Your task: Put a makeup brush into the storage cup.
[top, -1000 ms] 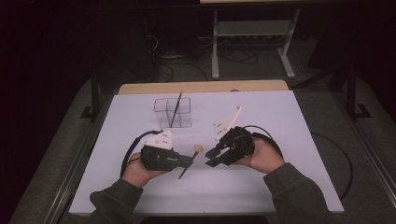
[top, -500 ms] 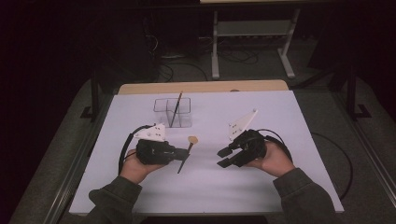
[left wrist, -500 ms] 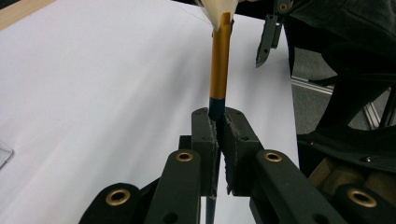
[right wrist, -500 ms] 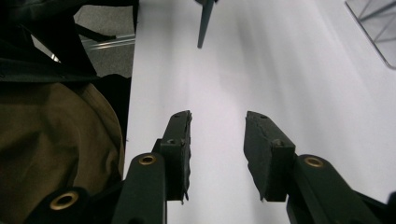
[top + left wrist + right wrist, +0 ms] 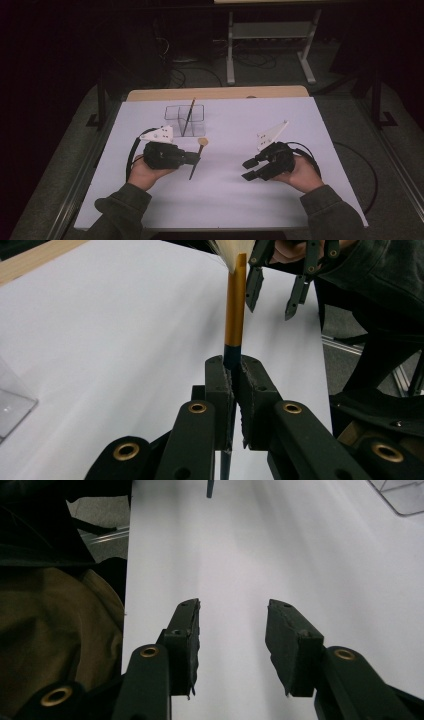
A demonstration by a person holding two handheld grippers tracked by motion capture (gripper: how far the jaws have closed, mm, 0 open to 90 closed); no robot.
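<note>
The right gripper (image 5: 232, 650) hangs just above a white table (image 5: 235, 555), its two black jaws standing apart with only bare tabletop between them (they have just been opening). Beyond the gripper, at the far edge, the dark tip of a brush handle (image 5: 210, 488) pokes in. Far right of the gripper sits the corner of a clear plastic box (image 5: 402, 496). Left of the gripper, an olive sleeve (image 5: 55, 640) overhangs the table's edge.

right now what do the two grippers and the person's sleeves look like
Both grippers, left gripper and right gripper, are black, with linked arms joined by brass-ringed rivets and flat dark, worn-edged pads. Each carries a pale grey three-cornered plate on top and trails a black cable. The person wears dark olive-green long sleeves.
</note>
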